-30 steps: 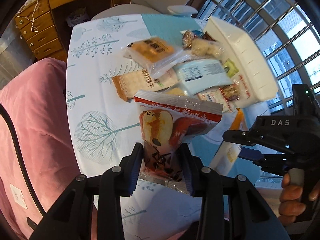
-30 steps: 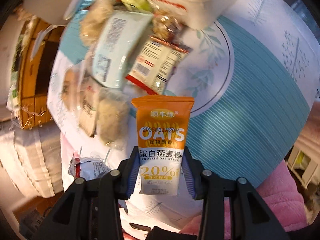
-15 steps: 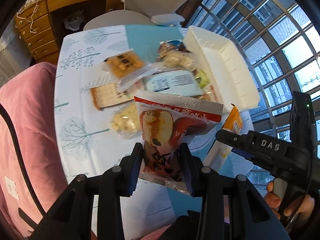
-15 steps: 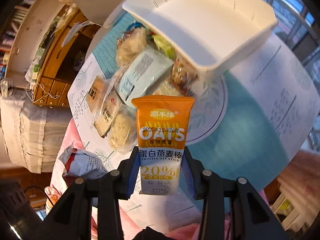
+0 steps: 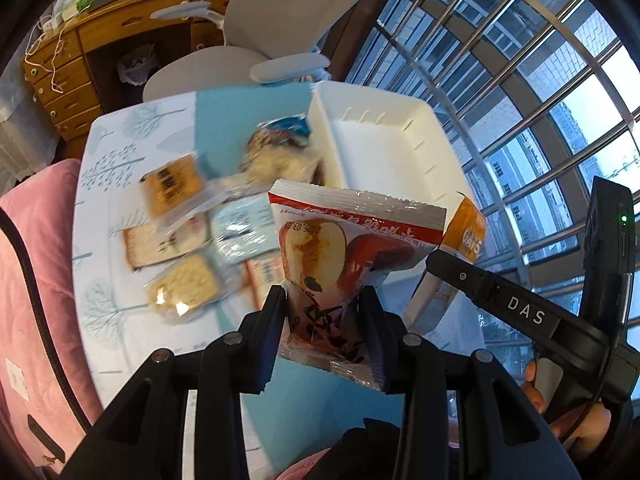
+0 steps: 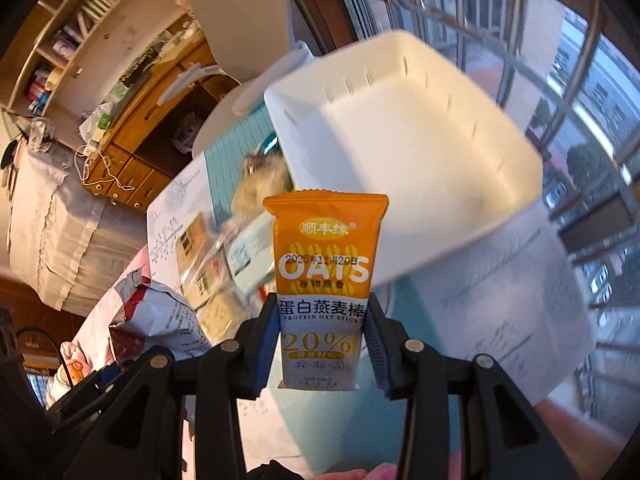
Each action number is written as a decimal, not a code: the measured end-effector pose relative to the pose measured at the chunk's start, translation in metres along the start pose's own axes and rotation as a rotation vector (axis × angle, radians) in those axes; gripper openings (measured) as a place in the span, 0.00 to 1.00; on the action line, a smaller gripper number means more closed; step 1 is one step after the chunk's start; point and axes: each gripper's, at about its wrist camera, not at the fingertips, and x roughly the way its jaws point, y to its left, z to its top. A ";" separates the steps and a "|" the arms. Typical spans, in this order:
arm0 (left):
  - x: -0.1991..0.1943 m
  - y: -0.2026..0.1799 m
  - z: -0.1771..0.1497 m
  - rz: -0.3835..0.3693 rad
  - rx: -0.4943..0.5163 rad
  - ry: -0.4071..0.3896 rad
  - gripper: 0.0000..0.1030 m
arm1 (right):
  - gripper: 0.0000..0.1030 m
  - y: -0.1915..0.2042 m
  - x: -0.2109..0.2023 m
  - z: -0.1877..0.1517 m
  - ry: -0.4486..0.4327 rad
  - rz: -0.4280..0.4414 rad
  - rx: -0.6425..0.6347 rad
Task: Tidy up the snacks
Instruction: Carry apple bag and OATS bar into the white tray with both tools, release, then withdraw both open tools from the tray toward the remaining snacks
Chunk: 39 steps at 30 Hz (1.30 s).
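Left tongs (image 5: 323, 320) clenched on apple snack packet (image 5: 344, 264); right tongs (image 6: 322, 344) clenched on oat bar (image 6: 324, 288), above white bin (image 6: 408, 152).

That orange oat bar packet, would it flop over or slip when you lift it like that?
Probably not floppy: the oat bar stands straight up above the right gripper, so something stiff likely fills it. Its glossy wrapper looks slippery, though the pads clamp its sides. It seems light.
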 end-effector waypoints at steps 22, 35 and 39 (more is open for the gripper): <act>0.073 -0.108 0.051 -0.036 -0.036 -0.062 0.56 | 0.42 -0.093 -0.008 0.091 -0.028 -0.019 -0.126; 0.079 -0.099 0.038 0.019 -0.083 -0.031 0.68 | 0.52 -0.104 0.002 0.088 0.017 -0.008 -0.084; 0.077 -0.091 0.027 0.048 -0.100 -0.029 0.68 | 0.52 -0.099 0.005 0.082 0.033 -0.001 -0.086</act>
